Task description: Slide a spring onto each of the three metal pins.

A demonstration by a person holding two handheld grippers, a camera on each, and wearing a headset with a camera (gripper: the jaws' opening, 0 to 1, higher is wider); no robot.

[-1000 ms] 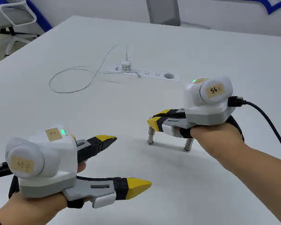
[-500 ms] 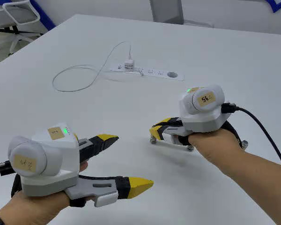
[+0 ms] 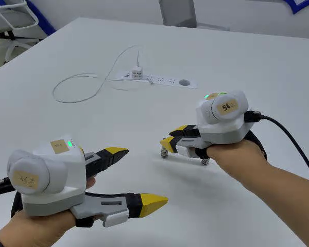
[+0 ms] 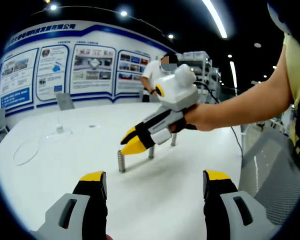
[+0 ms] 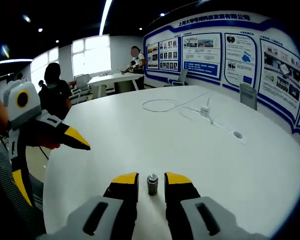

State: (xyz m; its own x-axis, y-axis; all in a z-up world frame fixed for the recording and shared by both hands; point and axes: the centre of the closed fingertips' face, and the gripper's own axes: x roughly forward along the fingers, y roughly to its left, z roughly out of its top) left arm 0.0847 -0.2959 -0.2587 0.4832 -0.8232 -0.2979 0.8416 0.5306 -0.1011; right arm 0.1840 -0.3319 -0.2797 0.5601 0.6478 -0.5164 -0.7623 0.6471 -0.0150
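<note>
A metal pin with a spring (image 3: 165,151) on it stands on the white table (image 3: 67,118); its top (image 5: 152,183) shows in the narrow slit between my right jaws. My right gripper (image 3: 169,141) (image 5: 151,179) is all but shut, tips just above and beside that pin, holding nothing that I can see. A second sprung pin (image 3: 205,161) stands under the right hand. The left gripper view shows three pins in a row: (image 4: 121,161), (image 4: 151,151), (image 4: 173,139). My left gripper (image 3: 136,175) (image 4: 155,179) is open and empty, well short of the pins.
A white power strip (image 3: 157,81) with a plugged-in charger and a looping white cable (image 3: 80,85) lies farther back on the table. The right gripper's black cable (image 3: 293,144) trails off to the right. An office chair (image 3: 10,20) stands beyond the table's far left corner.
My right gripper has dropped from above the pins to the level of their tops, at the left pin. The left gripper has stayed where it was, still open.
</note>
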